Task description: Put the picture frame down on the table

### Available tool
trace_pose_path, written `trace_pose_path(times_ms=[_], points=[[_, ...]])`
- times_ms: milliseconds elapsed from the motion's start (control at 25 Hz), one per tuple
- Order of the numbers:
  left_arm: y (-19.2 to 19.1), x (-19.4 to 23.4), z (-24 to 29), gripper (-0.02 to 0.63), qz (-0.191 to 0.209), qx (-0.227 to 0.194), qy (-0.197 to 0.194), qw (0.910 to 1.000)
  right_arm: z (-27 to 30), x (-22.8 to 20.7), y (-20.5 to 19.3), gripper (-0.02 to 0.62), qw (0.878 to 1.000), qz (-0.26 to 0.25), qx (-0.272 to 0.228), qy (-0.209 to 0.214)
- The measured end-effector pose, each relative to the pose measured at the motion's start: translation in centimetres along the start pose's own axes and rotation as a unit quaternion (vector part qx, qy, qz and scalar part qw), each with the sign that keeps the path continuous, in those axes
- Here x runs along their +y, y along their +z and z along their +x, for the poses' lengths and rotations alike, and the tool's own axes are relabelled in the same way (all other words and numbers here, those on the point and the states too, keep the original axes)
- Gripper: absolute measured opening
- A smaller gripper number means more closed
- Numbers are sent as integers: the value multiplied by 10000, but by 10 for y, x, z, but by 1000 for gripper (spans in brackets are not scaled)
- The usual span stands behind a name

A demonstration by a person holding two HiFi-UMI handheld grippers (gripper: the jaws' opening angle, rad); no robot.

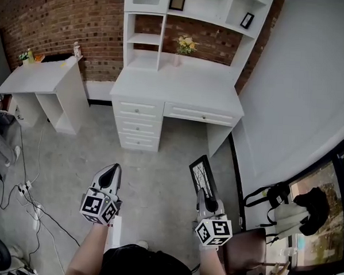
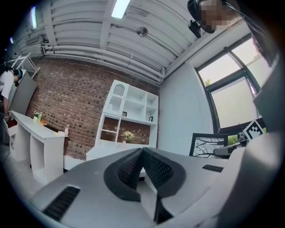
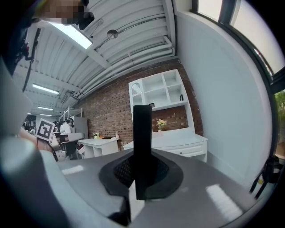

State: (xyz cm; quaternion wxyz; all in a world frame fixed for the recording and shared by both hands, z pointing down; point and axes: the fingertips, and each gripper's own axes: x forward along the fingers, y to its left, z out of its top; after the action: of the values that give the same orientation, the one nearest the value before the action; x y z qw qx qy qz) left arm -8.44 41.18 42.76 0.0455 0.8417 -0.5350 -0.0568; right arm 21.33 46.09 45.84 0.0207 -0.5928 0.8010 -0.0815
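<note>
A black picture frame (image 1: 202,175) with a tree picture stands upright in my right gripper (image 1: 204,194), which is shut on its lower edge. In the right gripper view the frame (image 3: 142,142) shows edge-on as a dark bar pinched between the jaws. My left gripper (image 1: 109,174) is shut with nothing in it, held level to the left over the grey floor; its pads (image 2: 147,167) meet. The frame (image 2: 209,144) also shows at the right of the left gripper view. The white desk (image 1: 180,88) with drawers stands ahead, well beyond both grippers.
A white hutch (image 1: 190,14) with small frames and a vase of flowers (image 1: 186,45) sits on the desk's back. A second white table (image 1: 40,78) stands at the left against the brick wall. Cables (image 1: 30,201) lie on the floor at left; a chair (image 1: 252,247) is at right.
</note>
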Motion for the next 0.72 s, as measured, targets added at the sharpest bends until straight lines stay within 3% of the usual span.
trace_pose_path(times_ms=[320,720], points=[[0,28,18,-6,48,-12,-51,10000,34,13,-5,14,9996,237,-99,-96],[0,63,67,-6,33,4,57,10000,108,11,3,14,9999,105,25,57]])
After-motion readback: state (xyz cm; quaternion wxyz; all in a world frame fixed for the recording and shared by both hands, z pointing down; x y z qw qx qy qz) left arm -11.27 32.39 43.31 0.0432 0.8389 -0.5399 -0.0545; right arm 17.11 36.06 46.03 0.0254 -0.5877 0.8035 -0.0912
